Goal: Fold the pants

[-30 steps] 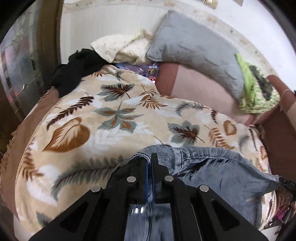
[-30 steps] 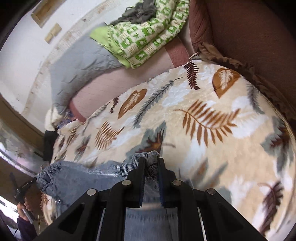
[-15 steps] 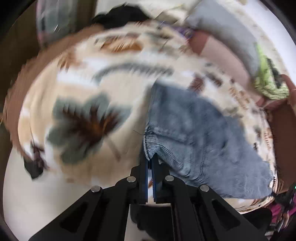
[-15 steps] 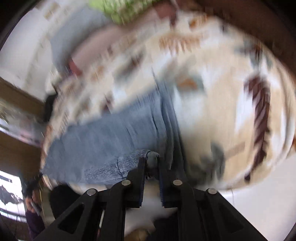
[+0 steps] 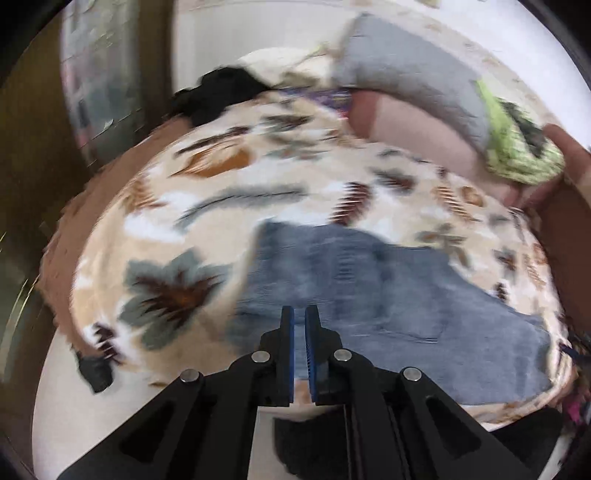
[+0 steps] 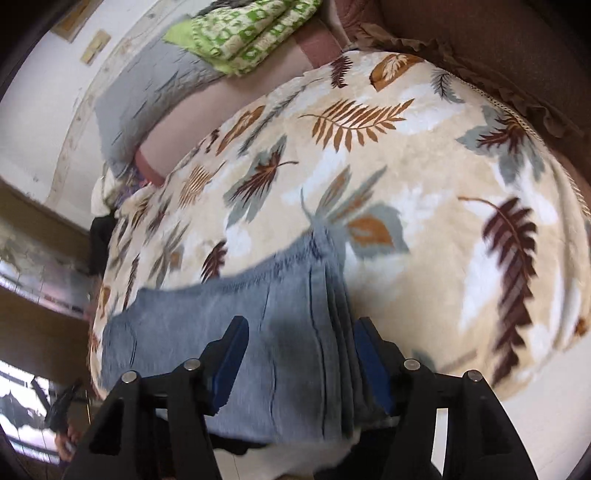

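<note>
Left tool (image 5: 299,319) has its two blue-padded fingers nearly pinched together with just a thin slit between them, and I can't see any cloth caught in there, so it looks let go, hovering right over the near edge of the pants (image 5: 369,295). Right tool (image 6: 299,350) is spread wide, nothing gripped, with the pants (image 6: 240,332) lying between and under its fingers. The pants are blue denim, laid in a wide flat slab across the near part of the bed, with what looks like a stack of layered edges running along the right side in the right view, so my guess is at least one fold is already in. Left view shows a back pocket and a kind of lumpy, uneven outline toward the right, so it probably needs smoothing and maybe another fold to get compact. Lots of motion blur though, hard to be sure. Underneath is a plush cream blanket (image 6: 424,177) with brown and grey leaf prints, soft and a bit puffy. Far off there's a grey pillow (image 5: 406,77) and a green patterned cloth (image 6: 251,33).
</note>
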